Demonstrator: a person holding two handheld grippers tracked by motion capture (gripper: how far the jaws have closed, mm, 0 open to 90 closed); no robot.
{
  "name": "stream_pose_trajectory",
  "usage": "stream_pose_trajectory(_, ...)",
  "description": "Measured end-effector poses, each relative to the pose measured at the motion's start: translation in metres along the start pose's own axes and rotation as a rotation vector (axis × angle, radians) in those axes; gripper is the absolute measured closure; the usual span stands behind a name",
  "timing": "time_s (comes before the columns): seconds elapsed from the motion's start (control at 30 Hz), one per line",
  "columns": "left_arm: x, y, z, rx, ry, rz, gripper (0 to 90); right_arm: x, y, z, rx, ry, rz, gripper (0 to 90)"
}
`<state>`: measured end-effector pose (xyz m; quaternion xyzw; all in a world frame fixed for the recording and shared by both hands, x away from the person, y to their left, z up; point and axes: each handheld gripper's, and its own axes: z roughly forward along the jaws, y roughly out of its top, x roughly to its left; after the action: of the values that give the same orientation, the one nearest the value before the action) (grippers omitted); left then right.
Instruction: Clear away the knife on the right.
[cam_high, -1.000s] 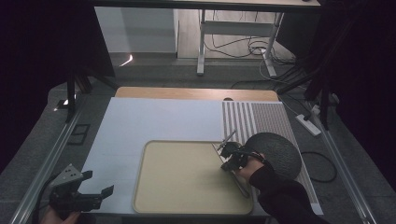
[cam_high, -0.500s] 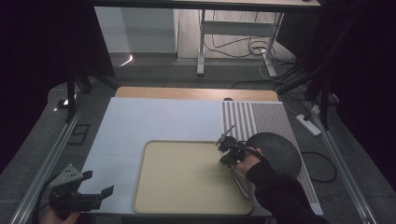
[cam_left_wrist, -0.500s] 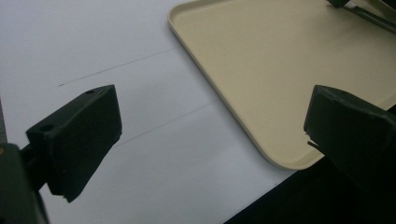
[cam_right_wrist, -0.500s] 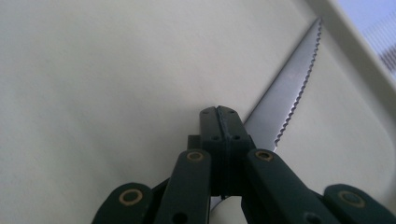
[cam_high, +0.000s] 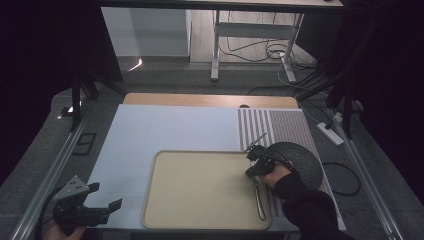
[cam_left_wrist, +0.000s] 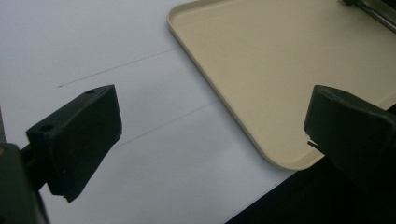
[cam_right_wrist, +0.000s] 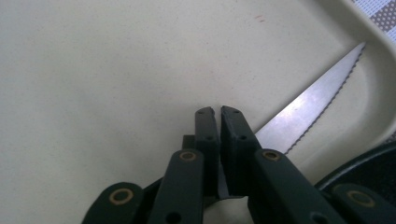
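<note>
My right gripper (cam_right_wrist: 218, 111) is shut on a knife (cam_right_wrist: 308, 109), whose serrated blade sticks out past the jaws toward the rim of the beige tray (cam_right_wrist: 93, 70). From the high view, the right gripper (cam_high: 252, 161) sits at the tray's (cam_high: 200, 185) far right corner, and the thin blade (cam_high: 258, 139) slants up and away. My left gripper (cam_high: 107, 206) hovers at the table's near left corner, jaws wide open with nothing between them. In the left gripper view its fingers (cam_left_wrist: 79, 135) frame the white mat (cam_left_wrist: 116, 56) and the tray's near corner (cam_left_wrist: 280, 161).
A black round plate (cam_high: 300, 162) lies on a striped mat (cam_high: 285, 125) just right of the tray. A slender metal utensil (cam_high: 259, 200) rests along the tray's right side, also glimpsed in the left gripper view (cam_left_wrist: 373, 11). A white mat (cam_high: 165, 130) covers the table's left and far parts.
My right gripper has shifted a little away and to the right with the knife. The left gripper has stayed put.
</note>
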<state>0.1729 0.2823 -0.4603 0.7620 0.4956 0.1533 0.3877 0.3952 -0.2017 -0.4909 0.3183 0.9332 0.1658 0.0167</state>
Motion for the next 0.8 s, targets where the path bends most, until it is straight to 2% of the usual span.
stream_pose_trajectory(0.13, 0.000, 0.000, 0.000, 0.001, 0.000, 0.001, 3.9, 0.003, 0.001, -0.002, -0.020, 0.003, 0.006, 78.3)
stream_pose_trajectory(0.37, 0.000, 0.000, 0.000, 0.000, 0.000, -0.001, 3.9, 0.011, 0.003, -0.008, -0.048, -0.022, -0.011, 67.3)
stream_pose_trajectory(0.8, 0.000, 0.000, 0.000, -0.003, -0.001, -0.005, 3.9, 0.012, -0.008, -0.027, -0.124, -0.025, 0.042, 38.4)
